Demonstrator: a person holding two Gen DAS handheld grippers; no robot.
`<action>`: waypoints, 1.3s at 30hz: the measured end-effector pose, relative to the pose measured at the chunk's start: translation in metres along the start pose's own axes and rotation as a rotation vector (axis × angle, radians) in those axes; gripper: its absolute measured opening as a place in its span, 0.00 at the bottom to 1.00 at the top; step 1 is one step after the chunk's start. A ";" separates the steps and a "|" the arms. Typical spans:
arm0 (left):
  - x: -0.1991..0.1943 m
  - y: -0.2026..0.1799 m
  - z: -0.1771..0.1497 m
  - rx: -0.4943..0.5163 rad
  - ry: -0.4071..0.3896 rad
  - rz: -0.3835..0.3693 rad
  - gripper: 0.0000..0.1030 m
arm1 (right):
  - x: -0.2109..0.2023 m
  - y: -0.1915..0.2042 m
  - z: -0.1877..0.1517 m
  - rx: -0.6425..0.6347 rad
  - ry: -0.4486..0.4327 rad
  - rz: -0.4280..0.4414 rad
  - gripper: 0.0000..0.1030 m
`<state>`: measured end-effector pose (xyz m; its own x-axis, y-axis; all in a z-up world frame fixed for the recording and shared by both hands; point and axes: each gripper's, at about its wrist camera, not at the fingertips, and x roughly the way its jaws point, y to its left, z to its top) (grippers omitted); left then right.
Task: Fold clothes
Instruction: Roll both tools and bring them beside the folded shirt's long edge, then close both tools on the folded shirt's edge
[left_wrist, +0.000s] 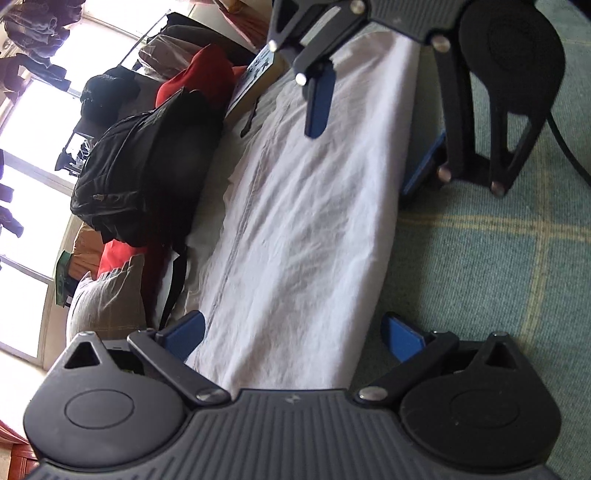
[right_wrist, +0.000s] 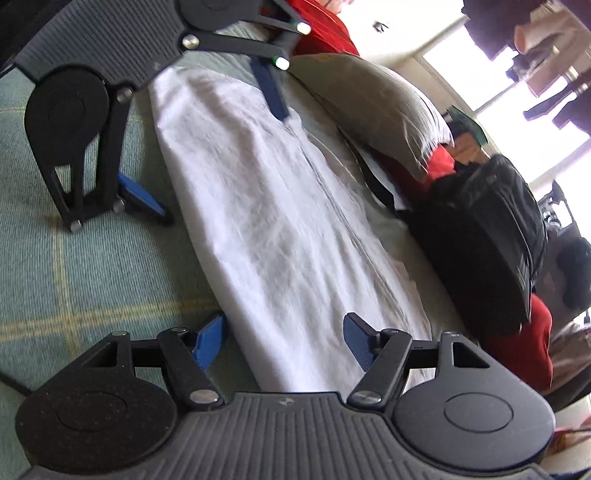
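Bright windows (left_wrist: 22, 122) behind; clothes hang in front of them. You are working on a bed with a green blanket (left_wrist: 480, 266) crossed by pale yellow lines.

A white garment (left_wrist: 306, 206) lies flat on the blanket, folded into a long narrow strip, creased, with a seam running along its length. It stretches between your two hand-held grippers, which face each other from opposite ends.

Beside the strip, toward the windows: a black backpack (left_wrist: 136, 173) lying on its side, a grey pillow (right_wrist: 373, 107) next to it, red fabric (left_wrist: 199, 74) behind and under both.

Your left hand-held gripper (left_wrist: 295, 334) sits at one end of the strip, fingers spread wide. One blue finger (left_wrist: 184, 332) is at the strip's edge on the backpack side; the other is over the blanket just past the opposite edge. Nothing grasped.

Your right hand-held gripper (right_wrist: 282, 341) is at the other end, also released, fingers wide apart: one blue finger (right_wrist: 210, 341) over the blanket beside the cloth, the other above the cloth. Whether either touches the cloth, you cannot tell.
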<state>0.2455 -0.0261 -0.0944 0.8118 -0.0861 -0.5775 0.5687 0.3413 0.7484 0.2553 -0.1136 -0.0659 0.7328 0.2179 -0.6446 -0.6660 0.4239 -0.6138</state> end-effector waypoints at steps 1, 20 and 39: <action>0.000 0.001 -0.002 0.001 0.003 0.003 1.00 | 0.001 0.001 0.002 -0.006 -0.003 0.002 0.72; -0.004 0.016 -0.060 0.064 0.172 0.150 0.99 | -0.003 -0.039 -0.071 0.020 0.196 -0.184 0.87; 0.015 0.008 -0.049 0.162 0.128 0.235 0.99 | 0.010 -0.029 -0.071 -0.110 0.175 -0.240 0.79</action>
<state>0.2559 0.0214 -0.1131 0.9063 0.0992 -0.4108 0.3891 0.1835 0.9027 0.2724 -0.1860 -0.0864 0.8421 -0.0353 -0.5381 -0.4951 0.3448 -0.7975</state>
